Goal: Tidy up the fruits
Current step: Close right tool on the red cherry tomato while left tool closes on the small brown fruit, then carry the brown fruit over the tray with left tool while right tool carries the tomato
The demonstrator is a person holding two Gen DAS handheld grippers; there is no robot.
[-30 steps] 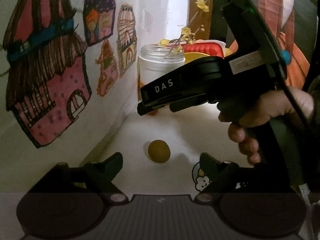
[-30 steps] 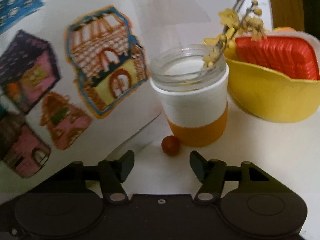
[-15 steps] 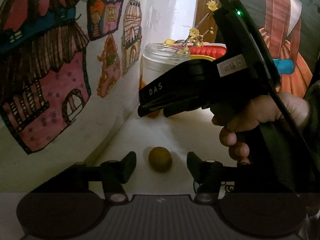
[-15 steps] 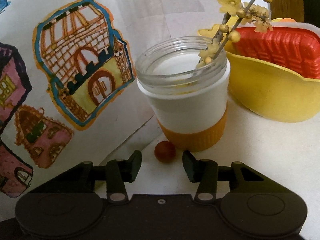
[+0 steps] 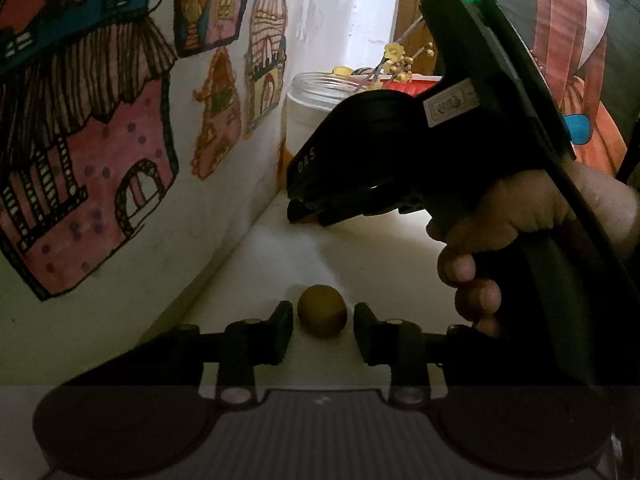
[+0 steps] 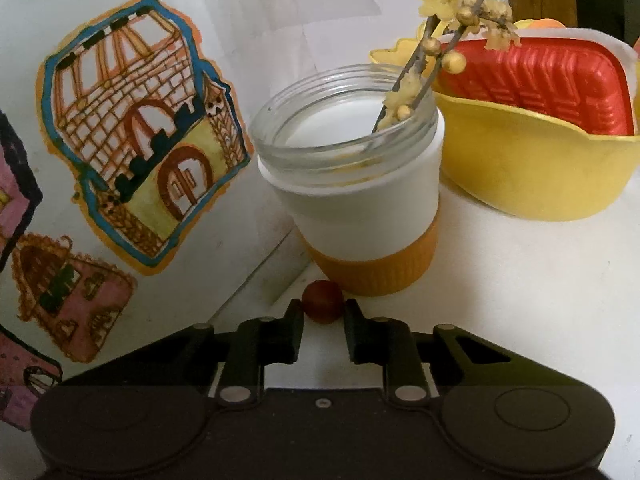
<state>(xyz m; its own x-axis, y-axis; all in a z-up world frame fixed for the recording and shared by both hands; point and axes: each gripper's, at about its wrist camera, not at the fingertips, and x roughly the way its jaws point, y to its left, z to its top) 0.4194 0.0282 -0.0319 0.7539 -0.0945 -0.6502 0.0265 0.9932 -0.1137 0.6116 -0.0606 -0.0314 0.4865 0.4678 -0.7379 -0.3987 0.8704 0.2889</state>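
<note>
A small brown round fruit (image 5: 322, 316) lies on the white tabletop (image 5: 384, 264) between the fingers of the left tongs (image 5: 322, 330), which stand parted with a narrow gap on each side, gripping nothing. A small red round fruit (image 6: 322, 306) sits at the foot of a glass jar (image 6: 352, 184) with a white and orange sleeve; the right tongs (image 6: 322, 334) flank it, narrowly parted, and contact at the fingertips cannot be confirmed. In the left wrist view the right tool's body hides the red fruit and most of the jar; "DAS" is legible on its housing, while its white label is unreadable. A flowering twig (image 6: 448, 20) stands in the jar. A yellow bowl (image 6: 532, 168) holding a red tray (image 6: 540, 80) sits beside it, cut off at right. House drawings (image 6: 136, 128) cover the wall.
</note>
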